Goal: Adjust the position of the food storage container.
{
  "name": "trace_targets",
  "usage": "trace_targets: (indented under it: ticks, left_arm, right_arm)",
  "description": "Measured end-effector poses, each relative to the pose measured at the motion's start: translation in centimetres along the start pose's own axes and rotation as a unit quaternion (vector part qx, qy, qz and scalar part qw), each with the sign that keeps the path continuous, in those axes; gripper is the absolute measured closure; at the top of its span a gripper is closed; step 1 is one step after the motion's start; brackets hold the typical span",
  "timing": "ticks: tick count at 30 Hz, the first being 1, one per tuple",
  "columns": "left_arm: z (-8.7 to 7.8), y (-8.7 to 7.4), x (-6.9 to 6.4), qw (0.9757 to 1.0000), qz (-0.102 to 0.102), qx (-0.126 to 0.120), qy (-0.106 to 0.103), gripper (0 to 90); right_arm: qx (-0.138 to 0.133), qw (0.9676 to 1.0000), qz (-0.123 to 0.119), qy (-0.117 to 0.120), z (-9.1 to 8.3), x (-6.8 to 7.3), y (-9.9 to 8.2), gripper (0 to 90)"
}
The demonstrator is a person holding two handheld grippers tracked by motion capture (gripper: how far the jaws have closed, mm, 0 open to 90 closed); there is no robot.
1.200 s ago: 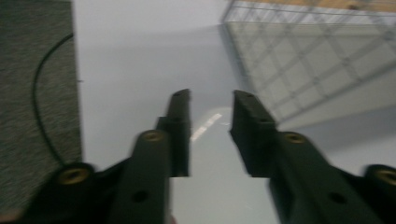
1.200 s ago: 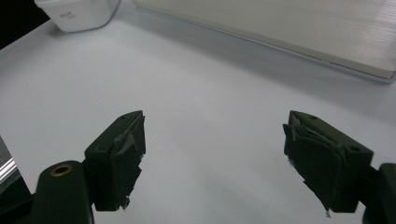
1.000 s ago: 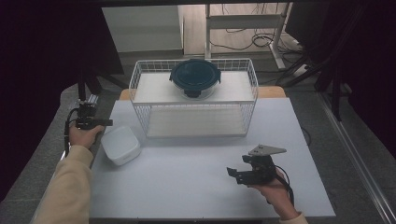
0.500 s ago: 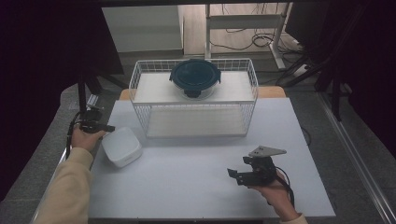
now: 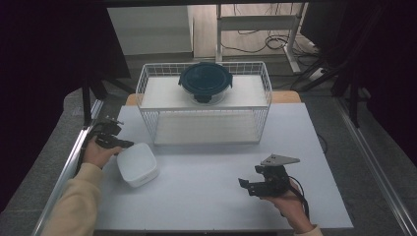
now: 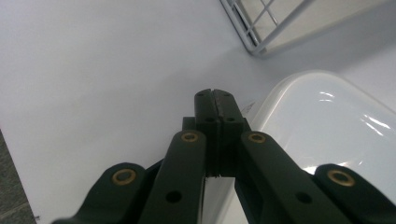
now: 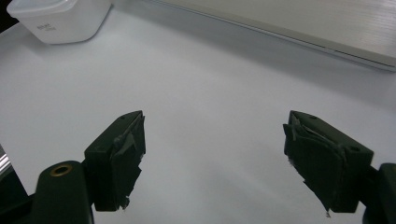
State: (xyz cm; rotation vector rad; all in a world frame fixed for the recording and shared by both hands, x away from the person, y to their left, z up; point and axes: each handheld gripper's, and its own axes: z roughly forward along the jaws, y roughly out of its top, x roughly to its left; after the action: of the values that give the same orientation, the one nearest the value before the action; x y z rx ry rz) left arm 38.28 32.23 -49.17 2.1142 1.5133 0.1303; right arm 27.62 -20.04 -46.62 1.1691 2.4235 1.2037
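Left gripper (image 5: 112, 139) at the left edge of the high view, jaws pressed flat together with nothing between them, tips low over the white table (image 5: 206, 196). Just beside it, toward the lower centre-left of that frame, a white lidded container (image 5: 137, 164); in the left gripper view the same container (image 6: 327, 126) at the right, immediately next to the closed tips (image 6: 214, 100), contact hard to judge, perhaps barely apart. Corner of a white wire basket (image 6: 261, 28) at the upper right of that view.

Right gripper (image 5: 259, 183) at the lower right of the high view, held in a hand (image 5: 290, 206), jaws spread wide and empty. In the right gripper view, black pads (image 7: 126, 158) well apart over bare table, container (image 7: 60, 18) small at the upper left.

Wire basket (image 5: 147, 105) at upper centre of the high view, with a dark round lidded bowl (image 5: 205, 81) on its top shelf.
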Motion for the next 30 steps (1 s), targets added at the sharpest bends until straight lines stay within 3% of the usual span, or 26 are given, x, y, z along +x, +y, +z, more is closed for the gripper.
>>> trace_targets:
  ticks: [9, 17, 22, 25, 27, 30]
  left_arm:
    - [0.3, -0.8, -0.6, 0.9998, 0.008, 0.002, -0.016, 90.0]
    - [0.6, -1.2, -2.8, 0.9990, 0.031, 0.005, -0.032, 90.0]
    - [0.9, -1.2, -4.3, 0.9974, 0.055, 0.017, -0.042, 90.0]
    - [1.1, -1.3, -4.9, 0.9971, 0.058, 0.017, -0.047, 90.0]
    - [1.0, -1.3, -5.0, 0.9971, 0.061, 0.016, -0.043, 90.0]
    - [0.0, -1.5, -4.8, 0.9983, 0.050, -0.003, -0.029, 90.0]
  right_arm:
    - [0.001, 1.0000, 0.000, -0.001, 0.0, 0.0, 0.0, 20.7]
    - [0.007, 1.0000, -0.002, 0.000, 0.5, 0.2, -0.1, 20.7]
    - [0.008, 1.0000, -0.002, 0.000, 0.5, 0.2, -0.2, 20.7]
    - [0.006, 1.0000, -0.002, 0.000, 0.5, 0.2, -0.2, 20.7]
    - [0.007, 1.0000, -0.003, 0.000, 0.4, 0.2, -0.2, 20.7]
    - [0.007, 1.0000, 0.000, -0.001, 0.4, 0.2, -0.2, 20.7]
